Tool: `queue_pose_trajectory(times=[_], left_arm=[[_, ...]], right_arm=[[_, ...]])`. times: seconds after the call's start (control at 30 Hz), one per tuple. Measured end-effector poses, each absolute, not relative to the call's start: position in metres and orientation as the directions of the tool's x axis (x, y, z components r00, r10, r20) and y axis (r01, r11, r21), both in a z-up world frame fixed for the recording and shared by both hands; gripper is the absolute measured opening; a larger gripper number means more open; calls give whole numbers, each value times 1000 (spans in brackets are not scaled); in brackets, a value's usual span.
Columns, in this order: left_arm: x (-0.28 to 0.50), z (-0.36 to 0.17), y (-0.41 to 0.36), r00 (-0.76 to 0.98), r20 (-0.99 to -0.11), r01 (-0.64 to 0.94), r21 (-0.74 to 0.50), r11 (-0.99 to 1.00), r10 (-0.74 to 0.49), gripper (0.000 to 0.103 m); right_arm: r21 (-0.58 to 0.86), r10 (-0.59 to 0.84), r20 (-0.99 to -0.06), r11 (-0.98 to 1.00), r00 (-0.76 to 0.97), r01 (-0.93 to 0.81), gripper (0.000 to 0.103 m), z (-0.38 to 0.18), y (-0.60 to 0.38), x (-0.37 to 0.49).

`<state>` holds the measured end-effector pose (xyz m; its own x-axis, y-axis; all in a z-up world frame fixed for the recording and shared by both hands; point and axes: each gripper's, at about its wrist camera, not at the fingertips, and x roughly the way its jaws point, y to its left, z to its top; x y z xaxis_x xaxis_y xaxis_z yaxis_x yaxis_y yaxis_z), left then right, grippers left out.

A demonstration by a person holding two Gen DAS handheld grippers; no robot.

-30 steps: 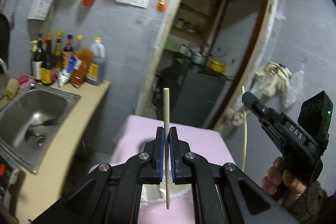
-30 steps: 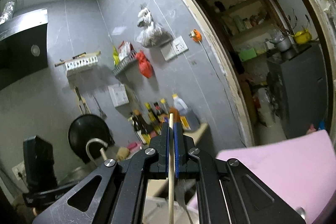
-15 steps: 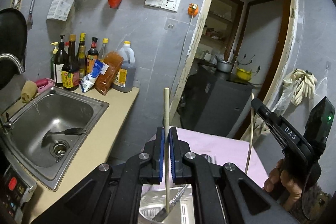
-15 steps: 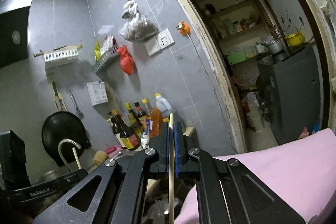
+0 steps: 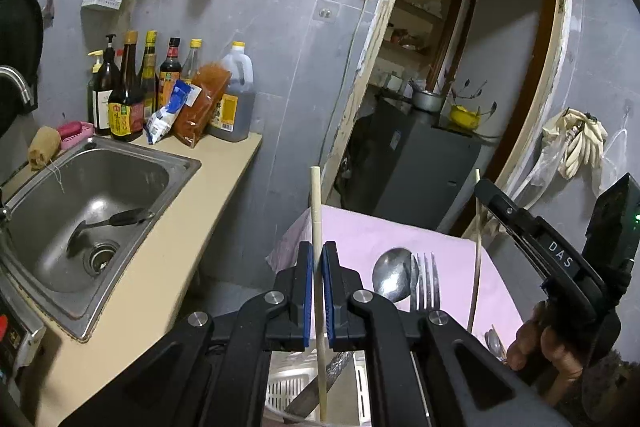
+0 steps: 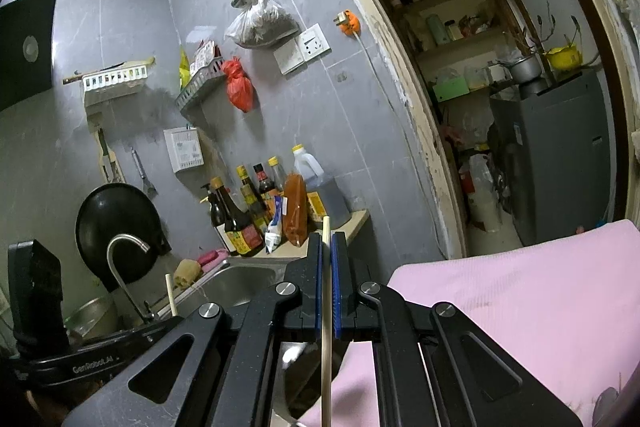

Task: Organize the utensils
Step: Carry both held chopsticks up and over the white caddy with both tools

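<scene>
While upright, chopstick point(image 5: 317, 211) sits clamped between left tongs point(image 5: 316, 267) pads.

Pink cloth-covered table point(image 5: 360, 231) sits lower centre-right of left wrist view; a shiny metal spoon point(image 5: 394, 277) and metal fork point(image 5: 427, 281) lie side by side on it, w/ spoon left of fork. Beige countertop point(image 5: 208, 187) runs along left side, carrying an inset steel sink point(image 5: 172, 163). At its far end, upper left of frame, stands a cluster of dark sauce bottles point(image 5: 126, 91), a big plastic oil jug point(image 5: 234, 95) and an orange-red packet point(image 5: 202, 103).
</scene>
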<state>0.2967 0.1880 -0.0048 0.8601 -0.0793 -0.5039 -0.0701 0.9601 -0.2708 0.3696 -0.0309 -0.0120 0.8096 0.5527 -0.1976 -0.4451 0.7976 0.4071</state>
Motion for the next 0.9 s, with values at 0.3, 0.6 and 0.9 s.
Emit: queue_pose_trajectory(times=[0.3, 0.6, 0.9], left_arm=[[294, 0, 188, 878, -476, -91, -266, 960, -49, 6], [295, -1, 183, 893, -450, -95, -254, 962, -31, 6], [289, -1, 182, 871, -486, -61, -238, 969, -65, 6]], right_arm=[[358, 533, -168, 817, 830, -452, 4, -15, -29, 365], [316, 526, -187, 832, 830, -456, 4, -11, -32, 359], [337, 549, -250, 821, 797, -461, 5, -16, -46, 349]])
